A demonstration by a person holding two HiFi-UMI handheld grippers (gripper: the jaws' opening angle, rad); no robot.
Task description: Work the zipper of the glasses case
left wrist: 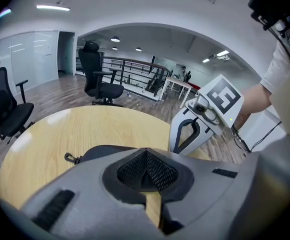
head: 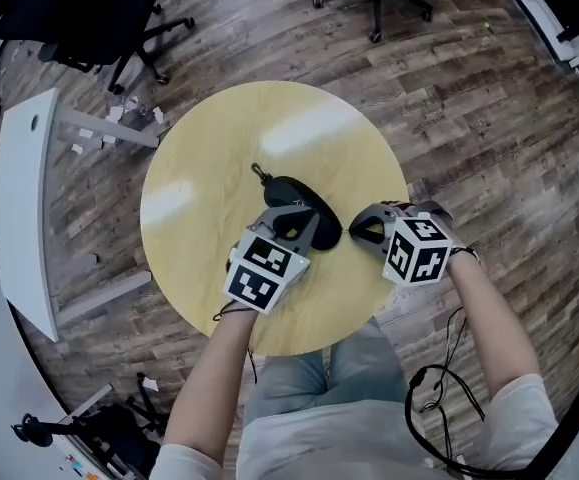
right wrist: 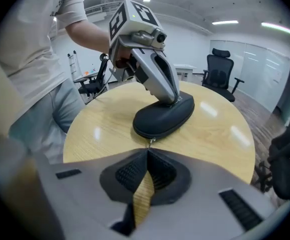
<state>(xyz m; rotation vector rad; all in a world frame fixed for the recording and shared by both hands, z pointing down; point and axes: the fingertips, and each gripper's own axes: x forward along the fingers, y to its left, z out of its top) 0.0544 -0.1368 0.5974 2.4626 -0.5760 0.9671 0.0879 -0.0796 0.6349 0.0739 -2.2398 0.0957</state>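
Beyond the glasses case (head: 287, 192) the table (head: 194, 193) is left bare; nearer, it is flanked by the left gripper (head: 307, 220) and the right gripper (head: 355, 231).

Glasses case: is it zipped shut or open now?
Shut, it seems: the glasses case halves meet with no gap in the right gripper view, and the zipper pull sits at its near end.

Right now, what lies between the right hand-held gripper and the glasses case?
Only the zipper pull, running from the glasses case at its near end into the closed tips of the right hand-held gripper; the right gripper view shows it.
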